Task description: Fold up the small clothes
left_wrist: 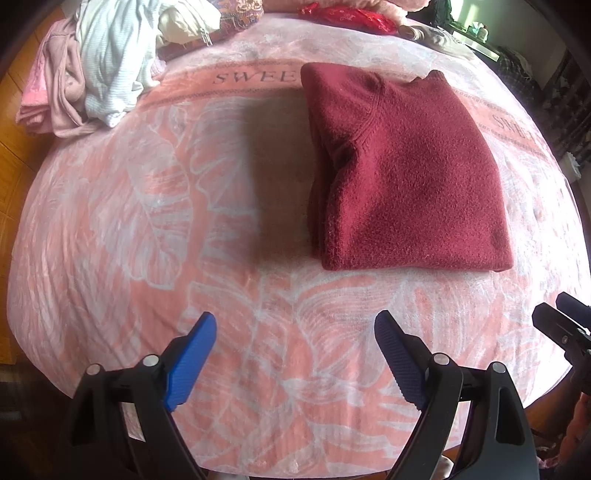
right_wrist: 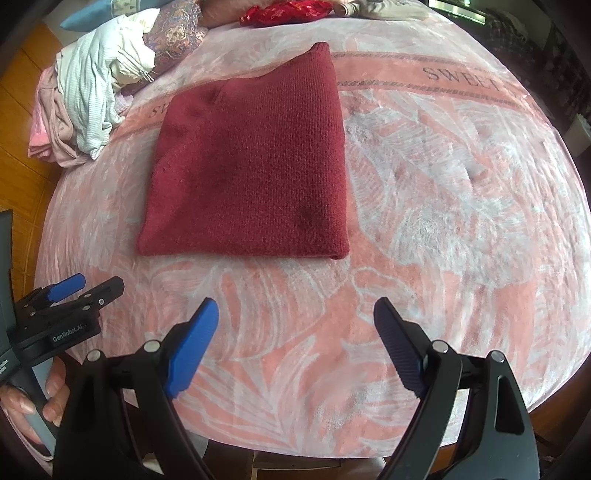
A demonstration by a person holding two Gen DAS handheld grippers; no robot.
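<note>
A dark red knit sweater (left_wrist: 402, 170) lies folded into a flat rectangle on the pink flowered blanket (left_wrist: 147, 206); it also shows in the right wrist view (right_wrist: 251, 166). My left gripper (left_wrist: 295, 325) is open and empty, hovering over the blanket short of the sweater's near edge. My right gripper (right_wrist: 295, 314) is open and empty, also short of the near edge. The left gripper (right_wrist: 86, 286) appears at the left of the right wrist view. The right gripper (left_wrist: 557, 310) shows at the right edge of the left wrist view.
A heap of pale blue, cream and pink clothes (left_wrist: 92, 74) sits at the blanket's far left corner, also in the right wrist view (right_wrist: 92, 85). A red cloth (right_wrist: 284, 11) and patterned cushion (right_wrist: 173, 37) lie at the back. Wooden floor (left_wrist: 14, 155) lies left.
</note>
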